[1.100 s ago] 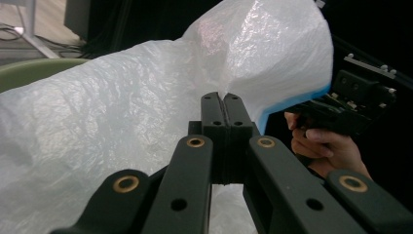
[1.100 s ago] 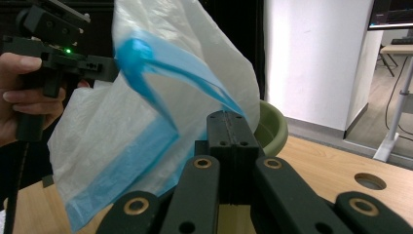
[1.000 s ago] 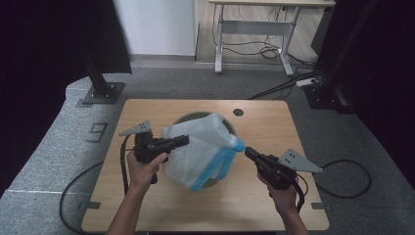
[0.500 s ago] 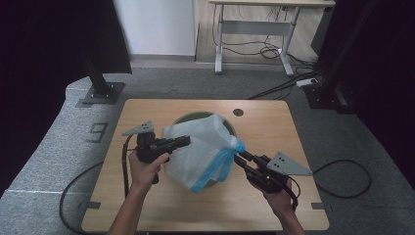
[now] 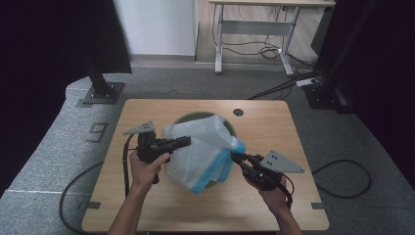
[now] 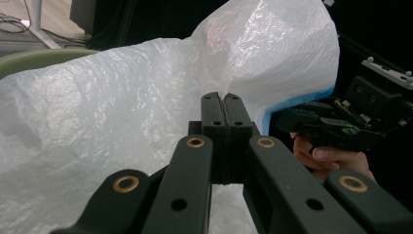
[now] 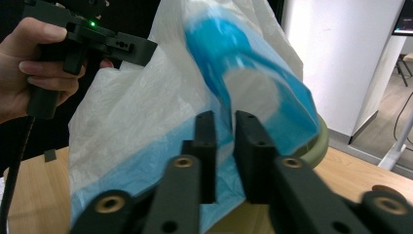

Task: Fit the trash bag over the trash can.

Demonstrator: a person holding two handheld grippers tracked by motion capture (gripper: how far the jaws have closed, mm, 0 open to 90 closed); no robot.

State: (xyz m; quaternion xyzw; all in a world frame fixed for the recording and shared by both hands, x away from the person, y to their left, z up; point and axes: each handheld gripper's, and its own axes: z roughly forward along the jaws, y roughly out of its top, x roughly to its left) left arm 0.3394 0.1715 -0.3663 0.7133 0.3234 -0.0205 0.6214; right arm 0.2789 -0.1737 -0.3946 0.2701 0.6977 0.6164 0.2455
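Right now I have the white plastic bag (image 5: 203, 147) draped over the green bin (image 5: 200, 119) at the centre of the high view, on the wooden table (image 5: 274, 132). My left gripper (image 5: 183, 141) sits left of centre in that frame, its 2 jaws pressed together on a fold of the bag's film, as the left gripper view shows, and I judge that this hold keeps the near wall of the bag lifted. My right gripper (image 5: 236, 157) comes in from the lower right, at the bag's blue edge band (image 7: 253, 73). In the right gripper view its 2 jaws stand slightly apart with the blue-edged film between them; I cannot tell whether they already pinch it. Holding opposite sides looks meant to spread the mouth over the bin's rim.
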